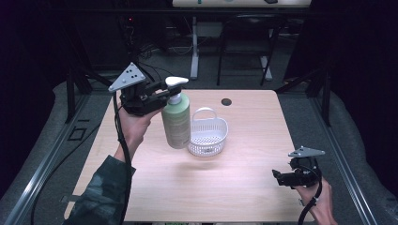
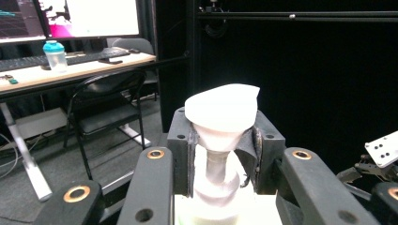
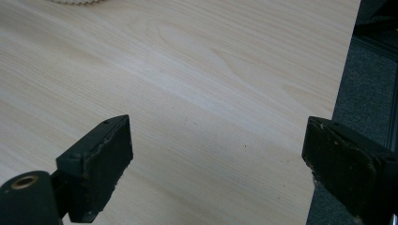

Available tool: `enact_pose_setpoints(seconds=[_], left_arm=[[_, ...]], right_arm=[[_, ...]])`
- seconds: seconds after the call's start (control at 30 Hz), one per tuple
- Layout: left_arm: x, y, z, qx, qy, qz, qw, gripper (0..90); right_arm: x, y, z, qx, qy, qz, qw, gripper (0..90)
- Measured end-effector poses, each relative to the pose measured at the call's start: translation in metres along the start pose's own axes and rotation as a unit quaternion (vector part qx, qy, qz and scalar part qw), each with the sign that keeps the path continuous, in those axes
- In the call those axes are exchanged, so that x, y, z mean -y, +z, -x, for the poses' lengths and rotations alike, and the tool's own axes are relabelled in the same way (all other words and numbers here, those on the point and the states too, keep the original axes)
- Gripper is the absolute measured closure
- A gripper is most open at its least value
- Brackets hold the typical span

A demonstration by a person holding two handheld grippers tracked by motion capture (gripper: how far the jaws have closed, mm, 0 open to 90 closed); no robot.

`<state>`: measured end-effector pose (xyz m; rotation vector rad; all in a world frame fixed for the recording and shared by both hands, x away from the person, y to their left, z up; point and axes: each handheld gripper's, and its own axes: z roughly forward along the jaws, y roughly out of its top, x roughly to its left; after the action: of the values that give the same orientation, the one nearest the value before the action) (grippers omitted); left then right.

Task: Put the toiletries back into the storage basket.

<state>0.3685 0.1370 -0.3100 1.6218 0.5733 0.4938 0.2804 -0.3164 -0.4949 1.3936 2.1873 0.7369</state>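
A pale green pump bottle (image 1: 176, 121) with a white pump head hangs above the wooden table (image 1: 244, 178), just left of a small white perforated basket (image 1: 208, 133). My left gripper (image 1: 165, 92) is shut on the bottle's white neck under the pump head (image 2: 221, 107), and its pads press on both sides of the neck. Low at the table's right front corner, my right gripper (image 1: 278, 177) is held with its jaws wide apart and nothing between them; its pads (image 3: 105, 154) frame bare wood.
A dark round hole (image 1: 226, 101) marks the table's far middle. Beyond the table stand a black chair (image 2: 105, 112) and a desk with monitors and a blue-capped bottle (image 2: 55, 55). The basket's rim (image 3: 70, 1) peeks in at the top of the right gripper view.
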Motion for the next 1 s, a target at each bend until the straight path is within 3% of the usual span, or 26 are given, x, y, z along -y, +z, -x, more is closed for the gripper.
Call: enact_pose_setpoints(seconds=[1.0], left_arm=[[-0.007, 0.039, -0.001, 0.006, 0.005, -0.011, 0.9999, 67.2]], right_arm=[[0.000, 0.000, 0.001, -0.002, -0.001, -0.001, 1.0000, 8.6]])
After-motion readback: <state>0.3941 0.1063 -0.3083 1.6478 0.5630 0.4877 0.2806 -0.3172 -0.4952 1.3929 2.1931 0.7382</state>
